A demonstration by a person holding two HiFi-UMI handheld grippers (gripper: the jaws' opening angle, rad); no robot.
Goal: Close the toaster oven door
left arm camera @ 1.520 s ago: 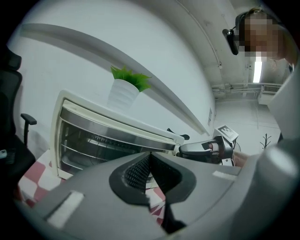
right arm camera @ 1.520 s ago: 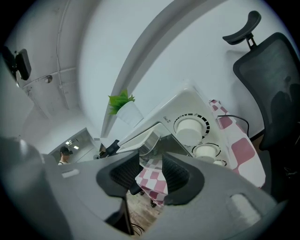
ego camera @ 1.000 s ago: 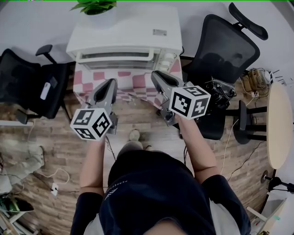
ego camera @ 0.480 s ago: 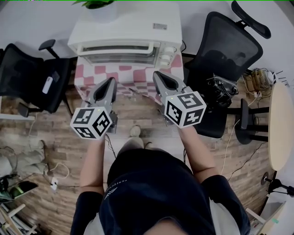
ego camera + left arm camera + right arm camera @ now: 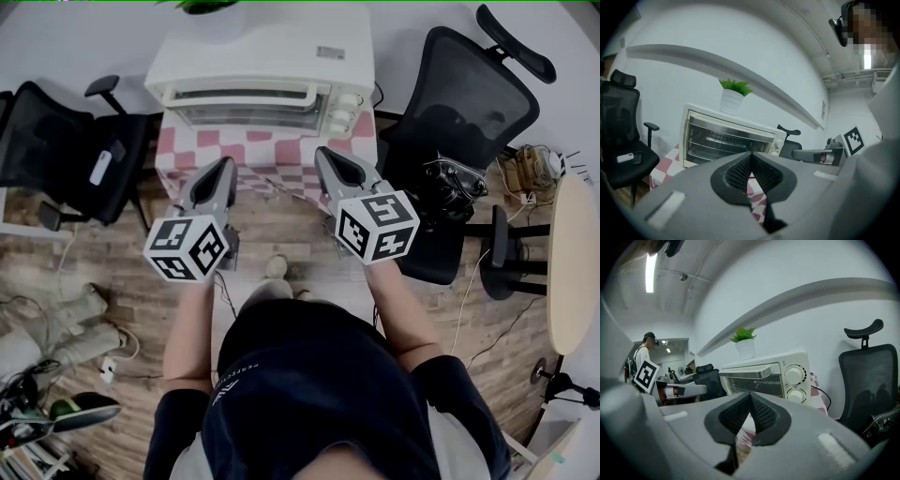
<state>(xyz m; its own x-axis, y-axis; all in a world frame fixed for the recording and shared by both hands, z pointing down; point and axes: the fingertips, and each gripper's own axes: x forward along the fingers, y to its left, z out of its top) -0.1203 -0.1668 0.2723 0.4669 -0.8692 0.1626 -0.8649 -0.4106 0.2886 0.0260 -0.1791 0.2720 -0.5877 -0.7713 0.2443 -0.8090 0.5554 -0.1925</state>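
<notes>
The toaster oven [image 5: 258, 66] is set on the checked cloth [image 5: 253, 155], its door [image 5: 246, 105] shut. Since a second ago, the right gripper [image 5: 324, 152] has been rolled straighter and clenched on nothing. The left gripper [image 5: 227, 163] is kept clenched, empty.

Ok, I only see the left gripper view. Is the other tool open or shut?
Observer: Shut. The right tool has its jaws together, with nothing between them.
Operator: Are the tools touching the oven?
Observer: No. In the head view the left tool and the right one are held short of the toaster oven, with the checked cloth showing in between.
Operator: Is the door really closed?
Observer: It looks so. In the right gripper view, which sees it from the side, the door stands upright against the oven's front.
</notes>
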